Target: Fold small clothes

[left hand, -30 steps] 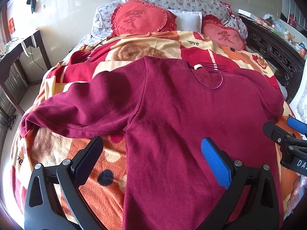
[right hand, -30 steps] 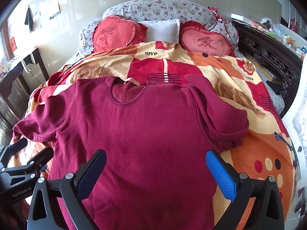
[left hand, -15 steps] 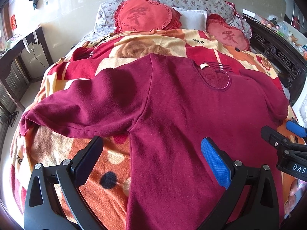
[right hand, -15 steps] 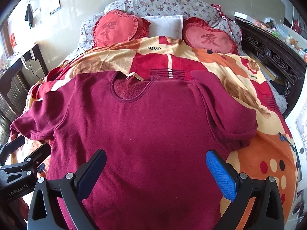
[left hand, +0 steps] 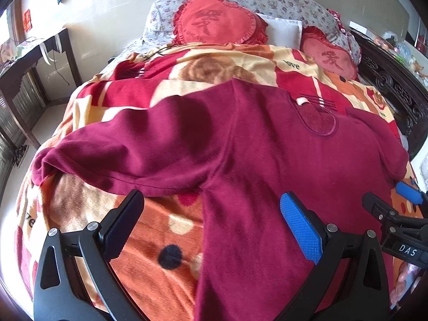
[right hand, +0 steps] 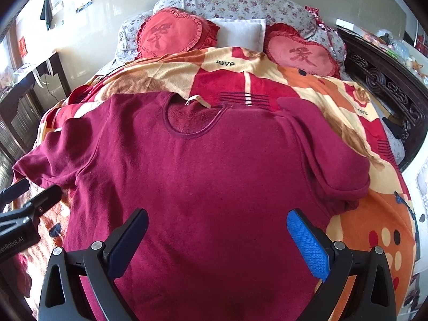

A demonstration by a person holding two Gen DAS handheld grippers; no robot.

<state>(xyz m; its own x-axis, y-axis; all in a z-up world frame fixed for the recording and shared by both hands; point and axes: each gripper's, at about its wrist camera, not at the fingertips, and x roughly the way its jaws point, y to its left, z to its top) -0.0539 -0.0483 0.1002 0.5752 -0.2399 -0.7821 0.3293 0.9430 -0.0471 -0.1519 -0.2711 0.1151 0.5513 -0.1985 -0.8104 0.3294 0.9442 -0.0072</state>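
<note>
Where the bed (right hand: 385, 123) filled most of both views, a blanket (right hand: 299, 85) in orange, red and cream patches covered it from the pillows down to the near edge. On that blanket lay the shirt (right hand: 214, 182), a dark red fleecy top spread flat with its front up and its round collar (right hand: 192, 131) toward the far end. A pale tag (right hand: 196, 99) stuck out at the back of the neck. Its left sleeve (left hand: 128, 155) stretched out straight toward the left edge of the bed, the cuff slightly rumpled. Its right sleeve (right hand: 326, 147) was folded back on itself, ending in a blunt doubled edge on the right. The body ran toward the near edge, mostly smooth with a few soft creases.

Two red heart cushions (right hand: 171, 34) leaned against flowered pillows (right hand: 240, 2) at the far end, with a white pillow (right hand: 238, 32) between them.

The left claw (left hand: 211, 219) hung over the underarm of the left sleeve, its fingers wide apart and holding nothing. The right claw (right hand: 216, 238) hung over the lower body of the shirt, fingers likewise spread and empty.
</note>
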